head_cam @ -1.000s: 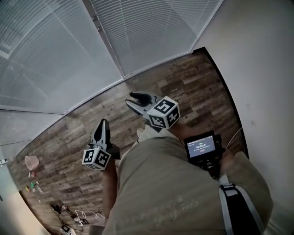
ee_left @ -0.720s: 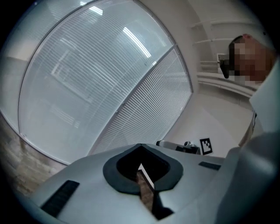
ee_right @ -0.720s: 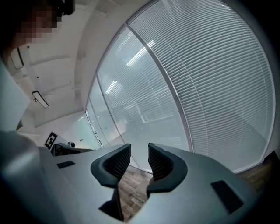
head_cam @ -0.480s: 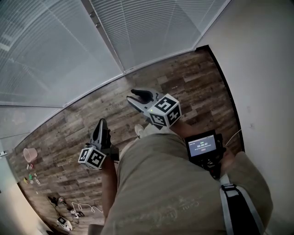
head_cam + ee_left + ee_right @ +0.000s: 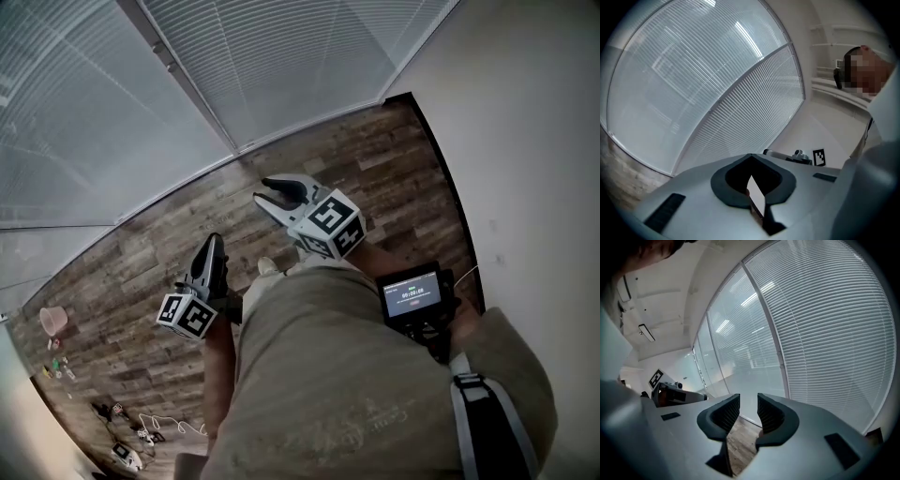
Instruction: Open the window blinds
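Left hand-held gripper (image 5: 210,251) is pressed together, empty; right hand-held gripper (image 5: 267,193) is spread, nothing between its jaws. Blinds (image 5: 281,66) hang closed ahead, well apart across the floor (image 5: 375,169). Best to close in, find the wand or cord (none visible), then pinch it squarely.

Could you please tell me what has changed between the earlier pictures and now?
The person shifted along the blinds: in the head view the window post and pink cup slid left. Nothing was gripped or released. The left hand-held gripper stays shut, the right hand-held gripper open, both empty; the blinds look unchanged.
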`<state>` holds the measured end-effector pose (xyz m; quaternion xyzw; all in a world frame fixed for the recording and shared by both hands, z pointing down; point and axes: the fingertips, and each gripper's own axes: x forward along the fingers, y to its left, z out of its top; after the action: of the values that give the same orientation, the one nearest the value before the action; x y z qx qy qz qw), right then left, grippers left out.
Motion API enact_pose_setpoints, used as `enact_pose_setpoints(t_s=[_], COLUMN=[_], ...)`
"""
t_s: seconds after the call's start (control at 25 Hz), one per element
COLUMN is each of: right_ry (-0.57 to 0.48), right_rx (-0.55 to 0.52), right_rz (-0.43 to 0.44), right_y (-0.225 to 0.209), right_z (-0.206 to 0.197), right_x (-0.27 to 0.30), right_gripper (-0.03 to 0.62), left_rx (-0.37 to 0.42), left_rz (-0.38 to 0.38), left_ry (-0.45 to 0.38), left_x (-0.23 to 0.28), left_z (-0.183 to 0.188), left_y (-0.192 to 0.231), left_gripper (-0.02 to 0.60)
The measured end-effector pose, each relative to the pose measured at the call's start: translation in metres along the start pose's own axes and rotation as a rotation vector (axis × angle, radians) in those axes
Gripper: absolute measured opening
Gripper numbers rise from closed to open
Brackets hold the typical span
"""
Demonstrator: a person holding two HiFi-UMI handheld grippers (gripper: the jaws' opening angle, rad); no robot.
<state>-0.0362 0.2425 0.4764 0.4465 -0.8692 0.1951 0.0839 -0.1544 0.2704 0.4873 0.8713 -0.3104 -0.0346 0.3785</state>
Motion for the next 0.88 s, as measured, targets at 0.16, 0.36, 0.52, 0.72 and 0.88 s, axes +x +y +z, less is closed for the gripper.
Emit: enact_pose_setpoints(t_s=[0.16, 0.36, 0.52, 0.72, 0.88], right_ry=[0.025, 0.033, 0.04, 0.039, 0.022], right_rx=[-0.06, -0.078, -0.119, -0.085, -0.077], right_rz=[-0.02, 0.007, 0.019, 0.035, 0.039], right_y=[-0.002, -0.041, -0.04, -0.04, -0.042], right_z=[-0.001, -0.006, -0.012, -0.007, 0.003], right_x=[0.001, -0.01, -0.014, -0.008, 0.018], right_gripper=[0.118, 0.118, 0.118, 0.118, 0.118], left_rx=[-0.004, 0.002, -0.001, -0.019, -0.023], left_rz=[-0.017, 0.003, 0.031, 0.066, 0.084], left_ry=[-0.008, 0.008, -0.001, -0.025, -0.02], left_x=[0.005, 0.044, 0.041, 0.038, 0.041], left_z=[0.003, -0.013, -0.02, -0.01, 0.005], left_y=[0.002, -0.005, 0.002, 0.005, 0.024], left_gripper=[0.014, 0.014, 0.014, 0.014, 0.014])
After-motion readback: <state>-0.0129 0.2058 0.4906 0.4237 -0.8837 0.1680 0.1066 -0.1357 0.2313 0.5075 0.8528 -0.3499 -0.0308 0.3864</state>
